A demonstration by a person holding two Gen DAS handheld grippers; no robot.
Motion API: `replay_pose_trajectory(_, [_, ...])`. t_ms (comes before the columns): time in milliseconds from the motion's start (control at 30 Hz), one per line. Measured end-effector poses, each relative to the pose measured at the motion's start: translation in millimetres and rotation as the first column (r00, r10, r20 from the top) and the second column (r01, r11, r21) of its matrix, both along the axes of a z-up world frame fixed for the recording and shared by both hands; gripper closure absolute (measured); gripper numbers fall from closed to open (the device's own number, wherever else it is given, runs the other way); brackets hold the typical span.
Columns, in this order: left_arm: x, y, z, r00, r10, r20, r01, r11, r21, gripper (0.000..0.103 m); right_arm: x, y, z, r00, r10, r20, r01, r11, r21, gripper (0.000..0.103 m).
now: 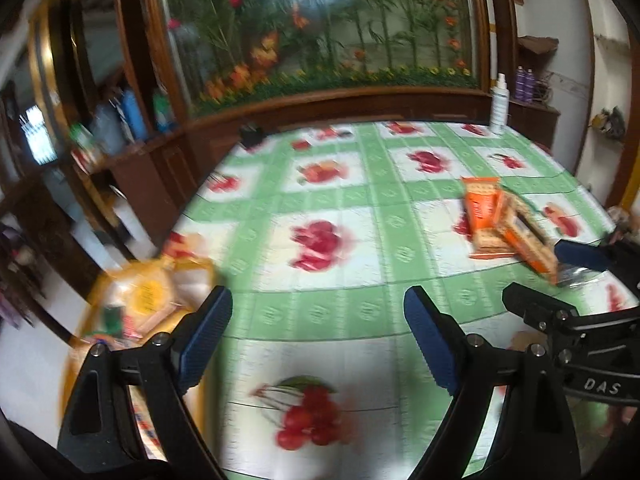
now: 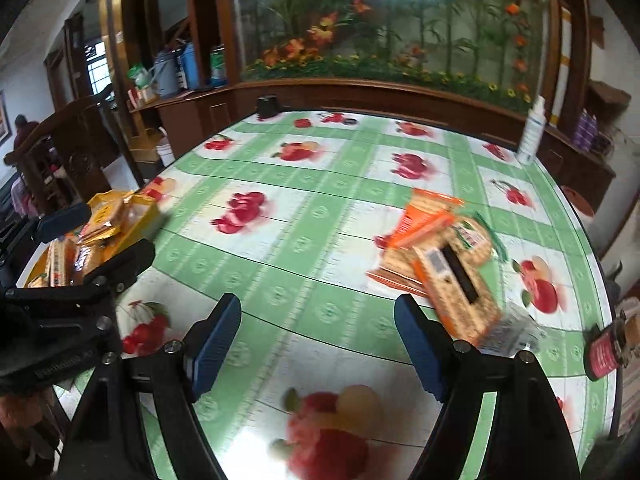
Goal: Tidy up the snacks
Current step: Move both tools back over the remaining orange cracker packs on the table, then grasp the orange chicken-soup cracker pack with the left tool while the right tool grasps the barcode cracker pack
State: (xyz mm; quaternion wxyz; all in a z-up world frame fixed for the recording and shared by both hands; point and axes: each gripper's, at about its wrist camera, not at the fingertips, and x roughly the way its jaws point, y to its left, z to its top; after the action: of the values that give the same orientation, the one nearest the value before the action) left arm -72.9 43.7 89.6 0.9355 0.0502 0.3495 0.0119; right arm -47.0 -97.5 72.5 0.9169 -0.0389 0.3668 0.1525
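Observation:
A loose pile of orange cracker packs (image 2: 440, 256) lies on the fruit-print tablecloth, to the right of and beyond my right gripper (image 2: 318, 320), which is open with only cloth between its pads. The same pile (image 1: 500, 224) shows at the right of the left wrist view. A yellow box (image 2: 142, 216) at the table's left edge holds several snack packets (image 1: 146, 300). My left gripper (image 1: 318, 316) hovers open and empty just right of that box. Each gripper also appears at the edge of the other's view, the right gripper (image 1: 560, 276) beside the cracker pile and the left gripper (image 2: 92, 240) by the box.
A white spray bottle (image 2: 532, 132) stands at the far right of the round table (image 2: 320, 208). A dark red jar (image 2: 604, 352) sits at the right rim and a small black object (image 2: 268, 106) at the far edge. A wooden cabinet with a glass flower display (image 2: 380, 20) rises behind.

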Motion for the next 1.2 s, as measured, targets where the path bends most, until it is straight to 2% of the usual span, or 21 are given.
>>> replay_pose_trajectory(67, [11, 6, -3, 0.998, -0.008, -0.057, 0.003, 0.997, -0.078, 0.015, 3, -10, -2, 1.0, -0.017, -0.009, 0.017, 1.0, 0.006, 0.024])
replay_pose_trajectory(267, [35, 20, -7, 0.987, -0.016, -0.158, -0.014, 0.982, -0.187, 0.015, 11, -35, -9, 0.997, -0.061, -0.041, 0.062, 0.998, 0.022, 0.023])
replay_pose_trajectory(400, [45, 27, -10, 0.98, -0.002, -0.197, -0.041, 0.976, -0.215, 0.015, 15, -53, -13, 0.995, -0.085, -0.056, 0.087, 0.996, 0.029, 0.023])
replay_pose_trajectory(567, [55, 18, -18, 0.969, -0.045, -0.242, -0.022, 0.964, -0.265, 0.015, 28, -77, -11, 0.989, -0.128, -0.067, 0.129, 0.992, 0.009, 0.023])
replay_pose_trajectory(667, [61, 2, -22, 0.966, -0.064, -0.251, -0.001, 0.968, -0.249, 0.015, 37, -89, -7, 0.989, -0.133, -0.059, 0.135, 0.99, 0.028, 0.023])
replay_pose_trajectory(800, [70, -14, -26, 0.959, -0.1, -0.266, 0.033, 0.968, -0.247, 0.015, 56, -84, -8, 0.998, -0.057, -0.038, 0.055, 0.997, -0.055, 0.021])
replay_pose_trajectory(933, [78, -24, -28, 0.956, -0.108, -0.274, 0.043, 0.972, -0.231, 0.015, 77, -77, -22, 0.997, 0.016, -0.08, -0.024, 0.994, -0.104, 0.021])
replay_pose_trajectory(1033, [88, -30, -30, 0.953, -0.107, -0.282, 0.041, 0.972, -0.232, 0.015, 90, -79, -33, 0.991, 0.059, -0.124, -0.066, 0.996, -0.053, 0.021])
replay_pose_trajectory(1067, [90, -33, -30, 0.953, -0.107, -0.285, 0.04, 0.972, -0.233, 0.015, 94, -81, -37, 0.987, 0.063, -0.146, -0.069, 0.997, -0.031, 0.025])
replay_pose_trajectory(1100, [94, -36, -31, 0.952, -0.109, -0.287, 0.041, 0.972, -0.233, 0.015, 96, -85, -40, 0.983, 0.062, -0.171, -0.064, 0.998, -0.002, 0.037])
replay_pose_trajectory(1200, [104, -48, -32, 0.95, -0.121, -0.288, 0.052, 0.971, -0.235, 0.015, 91, -94, -41, 0.983, 0.06, -0.176, -0.056, 0.998, 0.027, 0.04])
